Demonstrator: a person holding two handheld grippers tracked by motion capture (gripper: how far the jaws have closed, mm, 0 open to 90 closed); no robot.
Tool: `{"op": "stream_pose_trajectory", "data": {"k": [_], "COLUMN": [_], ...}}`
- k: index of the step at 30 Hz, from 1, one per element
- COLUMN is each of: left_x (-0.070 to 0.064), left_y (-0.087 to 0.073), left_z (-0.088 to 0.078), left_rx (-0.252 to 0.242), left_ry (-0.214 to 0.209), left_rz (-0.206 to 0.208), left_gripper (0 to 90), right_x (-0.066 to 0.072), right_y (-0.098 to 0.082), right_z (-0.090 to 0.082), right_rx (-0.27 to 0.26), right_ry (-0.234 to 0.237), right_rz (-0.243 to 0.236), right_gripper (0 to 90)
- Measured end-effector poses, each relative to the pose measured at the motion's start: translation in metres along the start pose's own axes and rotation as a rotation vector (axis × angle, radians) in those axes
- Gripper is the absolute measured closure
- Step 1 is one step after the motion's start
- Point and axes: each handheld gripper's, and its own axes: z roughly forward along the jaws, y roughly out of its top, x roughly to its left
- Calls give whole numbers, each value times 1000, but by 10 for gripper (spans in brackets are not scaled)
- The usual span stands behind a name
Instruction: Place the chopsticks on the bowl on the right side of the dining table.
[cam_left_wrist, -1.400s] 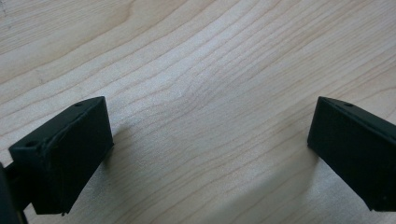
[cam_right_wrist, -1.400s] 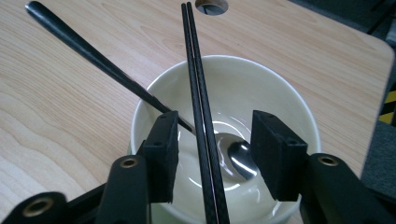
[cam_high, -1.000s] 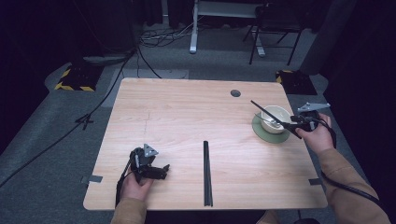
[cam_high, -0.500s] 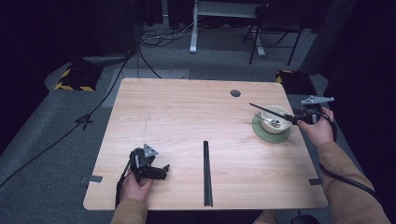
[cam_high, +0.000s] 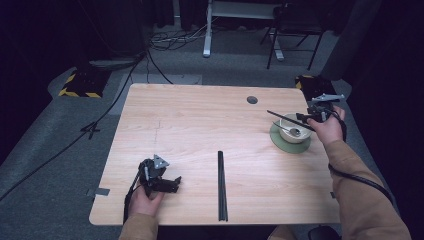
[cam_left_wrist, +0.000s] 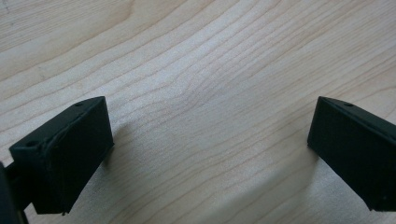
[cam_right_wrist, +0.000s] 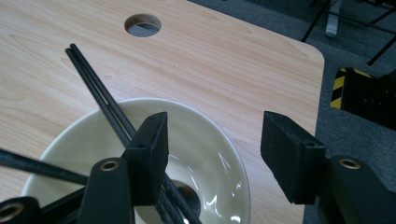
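Compared with a second back: right tool (cam_high: 306, 118) shifted toward the far right edge of the table (cam_high: 200, 125), away from the middle of the bowl (cam_high: 295, 131), with its jaws having just been opening wider. Now parted with nothing pinched between the pads; in the right gripper view (cam_right_wrist: 212, 154) the chopsticks (cam_right_wrist: 105, 102) run just beside the left-hand jaw, outside the gap, so released rather than gripped. Chopsticks resting across the bowl's rim, tips poking out over the table toward the round cable hole (cam_right_wrist: 143, 24), same slant as before. Bowl sitting on the green plate (cam_high: 286, 146) near the right edge, no shift there. Left tool (cam_high: 172, 184) parked near the front left of the table, same spot as earlier, jaws spread wide and holding nothing, just bare wood grain between them in the left gripper view (cam_left_wrist: 210, 154). Second black pair of chopsticks (cam_high: 221, 185) lying straight on the table near the front middle, untouched. View differences: high view gives the whole layout, the green plate, a spoon-like thing (cam_high: 294, 132) inside the bowl and both forearms coming in from below. Right gripper view gives the close look instead: glossy cream inside of the bowl (cam_right_wrist: 205, 158), and another dark stick (cam_right_wrist: 42, 169) crossing in from the left edge. Too blurry up top to judge jaw contact; the close view settles that.
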Motion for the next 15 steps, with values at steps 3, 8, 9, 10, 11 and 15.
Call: {"op": "stream_pose_trajectory", "data": {"k": [3, 8, 9, 10, 11, 15], "left_x": [0, 0, 0, 0, 0, 0], "left_y": [0, 0, 0, 0, 0, 0], "left_z": [0, 0, 0, 0, 0, 0], "left_rx": [0, -1, -1, -1, -1, -2], "left_ry": [0, 1, 1, 1, 1, 3], "left_rz": [0, 0, 1, 1, 1, 3], "left_gripper": [3, 3, 3, 3, 3, 3], "right_x": [1, 1, 3, 3, 5, 2], "right_y": [1, -1, -2, -2, -3, -6], "right_z": [11, 14, 13, 13, 10, -4], "right_rx": [24, 34, 37, 37, 37, -7], "right_ry": [7, 33, 48, 48, 65, 77], "right_rz": [3, 6, 0, 0, -12, -10], "right_gripper": [419, 413, 412, 412, 410, 406]}}
